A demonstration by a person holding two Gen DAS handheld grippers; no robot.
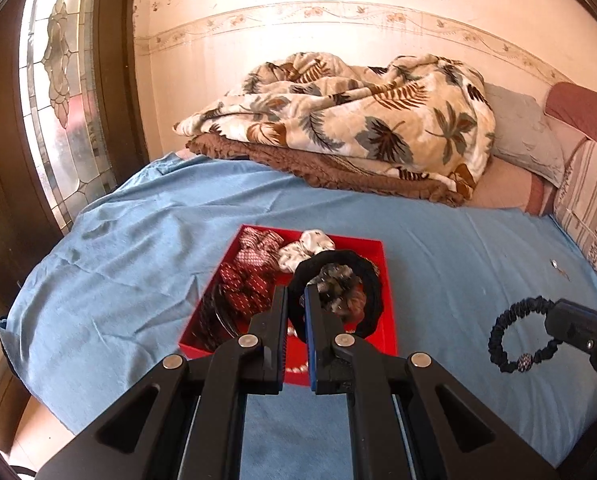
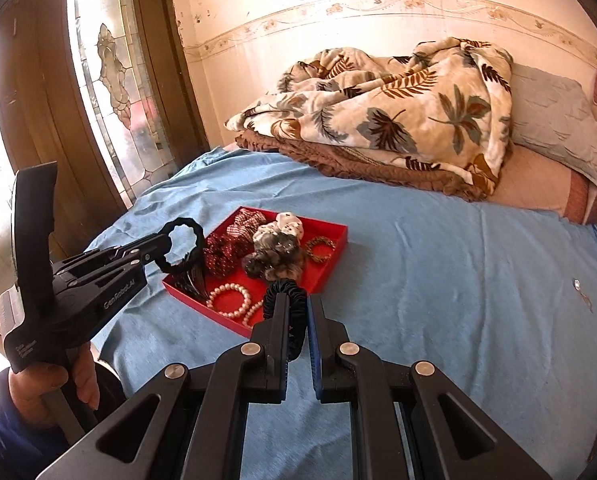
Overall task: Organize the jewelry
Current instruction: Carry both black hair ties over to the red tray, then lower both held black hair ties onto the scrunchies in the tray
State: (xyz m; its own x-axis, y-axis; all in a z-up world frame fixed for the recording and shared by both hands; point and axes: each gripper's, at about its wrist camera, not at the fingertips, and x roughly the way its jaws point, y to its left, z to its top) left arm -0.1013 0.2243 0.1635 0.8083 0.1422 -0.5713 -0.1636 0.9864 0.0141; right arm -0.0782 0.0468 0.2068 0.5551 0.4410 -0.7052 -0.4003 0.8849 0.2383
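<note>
Left tool [image 2: 166,250], level above the red tray [image 2: 330,276], clamps a black scrunchie [image 2: 180,226]; right tool [image 2: 296,308] clamps a navy hair tie [image 1: 510,332].

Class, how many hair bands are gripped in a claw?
2: a black band in the left claw near the red tray; a navy beaded band in the right claw, to the tray's right. None appears hidden.

- Left gripper [image 2: 166,246]: jaws closed on a black band [image 2: 180,250], fingers pointing forward and slightly up, body tilted.
- A hand [image 2: 54,384] grips the left gripper's handle from below.
- Right gripper [image 2: 296,322]: jaws clamped on a dark band [image 2: 286,292], fingers level, pointing forward.
</note>
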